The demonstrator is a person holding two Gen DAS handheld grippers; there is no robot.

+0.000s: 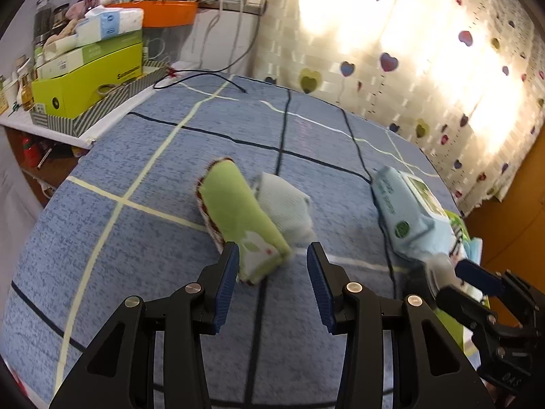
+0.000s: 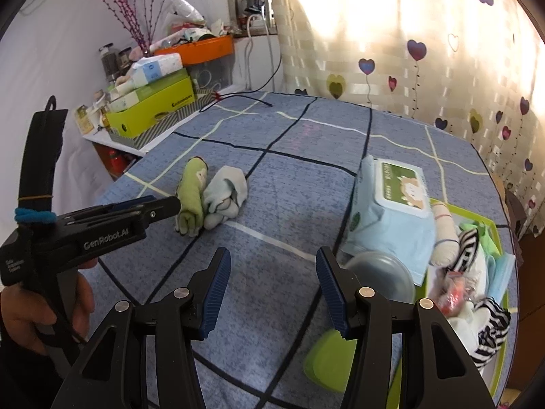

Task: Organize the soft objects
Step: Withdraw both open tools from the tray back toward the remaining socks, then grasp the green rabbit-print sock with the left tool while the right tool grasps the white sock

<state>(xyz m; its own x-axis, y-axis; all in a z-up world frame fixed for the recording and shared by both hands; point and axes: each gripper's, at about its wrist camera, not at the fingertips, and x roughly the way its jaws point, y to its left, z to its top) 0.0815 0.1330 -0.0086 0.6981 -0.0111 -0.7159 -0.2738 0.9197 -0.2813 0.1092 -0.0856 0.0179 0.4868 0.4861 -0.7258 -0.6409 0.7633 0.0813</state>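
A green rolled cloth lies on the blue checked bedspread, with a pale rolled sock touching its right side. My left gripper is open. The roll's near end sits between its fingers, against the left pad and apart from the right one. My right gripper is open over bare bedspread with nothing between its fingers. To its right, a green tray holds a zebra-striped cloth, a beige roll and other soft items.
A pale blue wet-wipes pack lies beside the tray, with a clear dome lid and a green lid in front. A cluttered shelf with a yellow-green box borders the bed's left. A black cable trails at the far edge.
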